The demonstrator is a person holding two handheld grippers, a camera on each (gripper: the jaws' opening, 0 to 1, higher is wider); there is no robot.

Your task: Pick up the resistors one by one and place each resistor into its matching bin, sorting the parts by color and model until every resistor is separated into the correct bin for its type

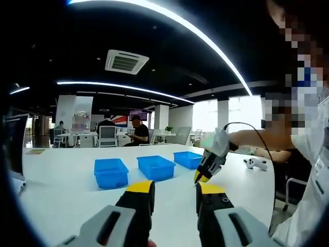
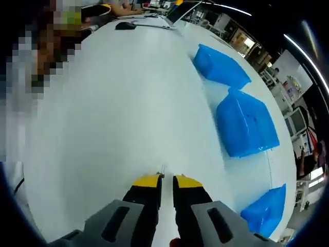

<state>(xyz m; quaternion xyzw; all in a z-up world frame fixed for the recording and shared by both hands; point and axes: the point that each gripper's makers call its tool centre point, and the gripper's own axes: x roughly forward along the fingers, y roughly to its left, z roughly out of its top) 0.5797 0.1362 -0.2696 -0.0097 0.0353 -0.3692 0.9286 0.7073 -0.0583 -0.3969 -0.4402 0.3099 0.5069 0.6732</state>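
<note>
Yellow-tipped jaws of the right gripper (image 2: 160,179) rise from six o'clock in the right gripper view, drawn nearly together with a thin slit between them; a tiny resistor (image 2: 162,171) appears to be pinched at the tips, its wire lead poking toward twelve o'clock, though it is too small to be certain; three blue bins lie to the right on the white table (image 2: 118,103), the middle bin (image 2: 245,123) at about two o'clock and likely the nearest drop, the far bin (image 2: 221,67) at one o'clock, the near bin (image 2: 264,211) at four o'clock. In the left gripper view the left gripper (image 1: 175,188) holds its jaws apart on nothing, well back from the bins; beyond the table, an open office with seated people and ceiling light strips.
</note>
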